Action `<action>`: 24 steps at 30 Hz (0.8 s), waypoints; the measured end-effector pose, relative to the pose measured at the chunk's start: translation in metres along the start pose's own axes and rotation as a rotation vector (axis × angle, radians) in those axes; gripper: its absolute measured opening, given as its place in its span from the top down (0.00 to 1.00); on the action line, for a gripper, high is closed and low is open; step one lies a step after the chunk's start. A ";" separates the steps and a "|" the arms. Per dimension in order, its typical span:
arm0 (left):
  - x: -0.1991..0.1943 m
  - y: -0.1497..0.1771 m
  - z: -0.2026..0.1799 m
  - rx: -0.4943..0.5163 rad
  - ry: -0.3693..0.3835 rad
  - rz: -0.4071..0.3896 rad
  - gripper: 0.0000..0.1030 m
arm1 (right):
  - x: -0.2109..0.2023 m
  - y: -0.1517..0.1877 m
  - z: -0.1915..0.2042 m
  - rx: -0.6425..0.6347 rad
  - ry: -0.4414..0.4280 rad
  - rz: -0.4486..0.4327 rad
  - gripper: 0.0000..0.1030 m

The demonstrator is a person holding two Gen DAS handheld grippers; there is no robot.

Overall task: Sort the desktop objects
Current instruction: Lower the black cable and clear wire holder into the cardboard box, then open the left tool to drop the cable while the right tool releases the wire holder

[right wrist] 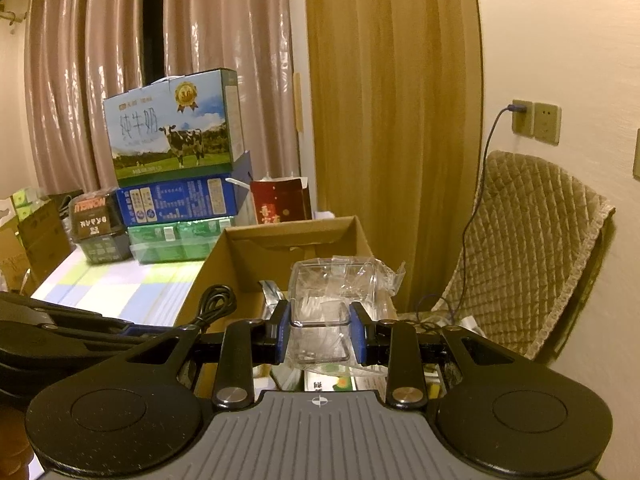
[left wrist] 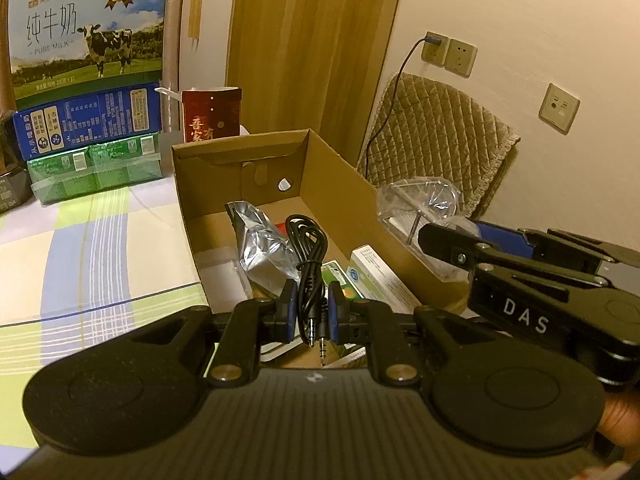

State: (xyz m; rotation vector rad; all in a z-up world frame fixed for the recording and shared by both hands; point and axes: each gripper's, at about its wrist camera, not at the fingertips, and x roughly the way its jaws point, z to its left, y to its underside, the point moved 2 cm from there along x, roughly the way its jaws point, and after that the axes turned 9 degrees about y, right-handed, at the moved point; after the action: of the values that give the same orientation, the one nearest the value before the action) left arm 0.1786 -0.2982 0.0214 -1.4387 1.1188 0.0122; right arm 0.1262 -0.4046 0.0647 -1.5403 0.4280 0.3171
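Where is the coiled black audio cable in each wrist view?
Left wrist: black audio cable at centre, clamped in the left gripper, above the cardboard box.
Right wrist: lower left, beside the box's left wall.
Shared landmark: milk carton.

Left tool clamped tight, right tool gripping (jaws slightly wider), both angled downward.

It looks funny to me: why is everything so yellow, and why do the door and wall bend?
Both views: warm indoor lighting tints everything yellow. Left wrist view: the fisheye lens bows the wooden door. Right wrist view: the curtains shine with glare.
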 end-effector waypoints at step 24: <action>0.023 -0.010 0.019 -0.033 -0.012 0.004 0.72 | 0.017 -0.003 0.000 -0.006 0.013 0.004 0.73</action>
State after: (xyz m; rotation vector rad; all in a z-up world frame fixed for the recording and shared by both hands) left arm 0.2074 -0.2996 0.0105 -1.4643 1.1163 0.0425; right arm 0.1431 -0.4060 0.0598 -1.5478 0.4403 0.3118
